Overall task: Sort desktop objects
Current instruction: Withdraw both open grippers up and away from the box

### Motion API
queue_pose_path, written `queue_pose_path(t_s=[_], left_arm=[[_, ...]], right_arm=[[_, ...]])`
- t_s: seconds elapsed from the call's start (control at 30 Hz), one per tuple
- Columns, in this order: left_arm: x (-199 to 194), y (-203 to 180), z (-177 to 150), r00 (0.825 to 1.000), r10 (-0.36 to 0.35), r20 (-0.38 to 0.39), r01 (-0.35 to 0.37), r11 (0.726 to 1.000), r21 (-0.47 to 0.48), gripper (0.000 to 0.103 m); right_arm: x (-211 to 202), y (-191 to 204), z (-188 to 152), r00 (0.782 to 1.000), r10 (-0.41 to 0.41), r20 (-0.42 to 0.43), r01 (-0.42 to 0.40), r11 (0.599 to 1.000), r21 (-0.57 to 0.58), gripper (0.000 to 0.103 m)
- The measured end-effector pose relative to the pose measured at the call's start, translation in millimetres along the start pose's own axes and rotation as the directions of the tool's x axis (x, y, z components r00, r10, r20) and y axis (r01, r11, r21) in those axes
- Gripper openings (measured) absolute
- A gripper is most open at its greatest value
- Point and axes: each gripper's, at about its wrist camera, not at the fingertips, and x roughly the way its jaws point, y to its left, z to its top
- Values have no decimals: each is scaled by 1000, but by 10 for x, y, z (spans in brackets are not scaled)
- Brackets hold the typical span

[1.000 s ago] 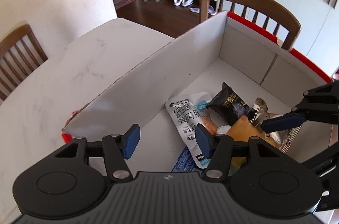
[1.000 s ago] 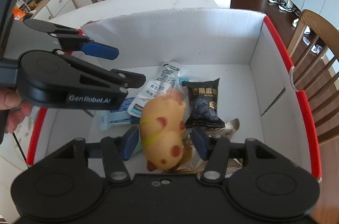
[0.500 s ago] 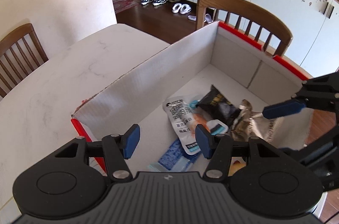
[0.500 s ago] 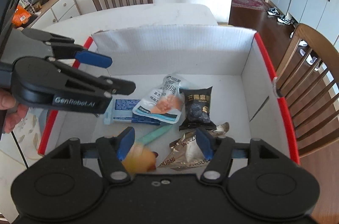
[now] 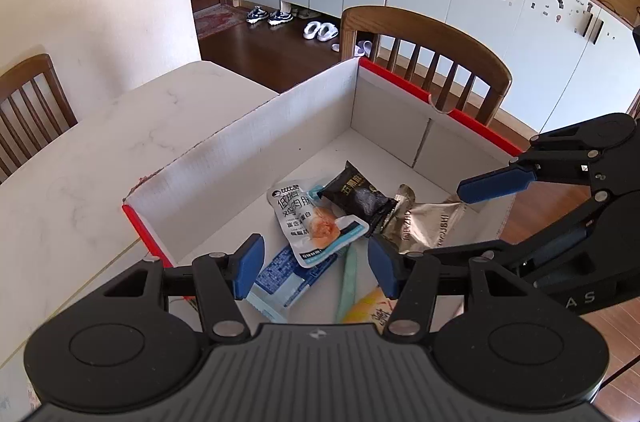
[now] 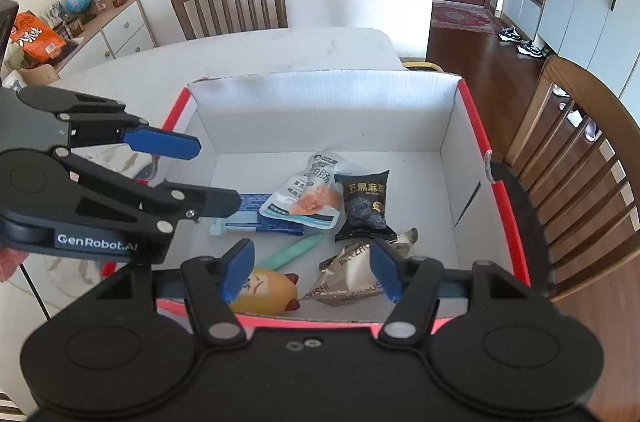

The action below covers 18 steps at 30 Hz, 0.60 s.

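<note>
Left gripper [image 5: 316,264]: released, empty; "GenRobot.AI" on its side.
Right gripper [image 6: 310,272]: jaws just opened, nothing between.
Yellow squeaky toy [image 6: 266,288]: in the red-rimmed box [image 6: 476,138], below right gripper's left finger, partly hidden.
Black pouch [image 6: 366,204]: Chinese print.
Silver pouch [image 6: 352,276]: crumpled, lettering unclear.

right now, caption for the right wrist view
Both grippers, left and right, open above a box of snack packs.
</note>
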Motion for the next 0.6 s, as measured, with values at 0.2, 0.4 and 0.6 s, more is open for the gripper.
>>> queue_pose_path(t_s=[0.2, 0.4, 0.6], left_arm=[[-113, -53, -69, 1000, -10, 7, 10, 1000, -16, 56], [-207, -116, -172, 1000, 19, 0, -19, 1000, -6, 57], [-288, -109, -246, 1000, 18, -4, -18, 1000, -23, 59]], right_arm=[[-141, 31, -60, 1000, 12, 20, -12, 1000, -4, 64], [-269, 53, -127, 999, 24, 43, -23, 1000, -7, 65], [-341, 35, -200, 998, 28, 52, -29, 999, 15, 65]])
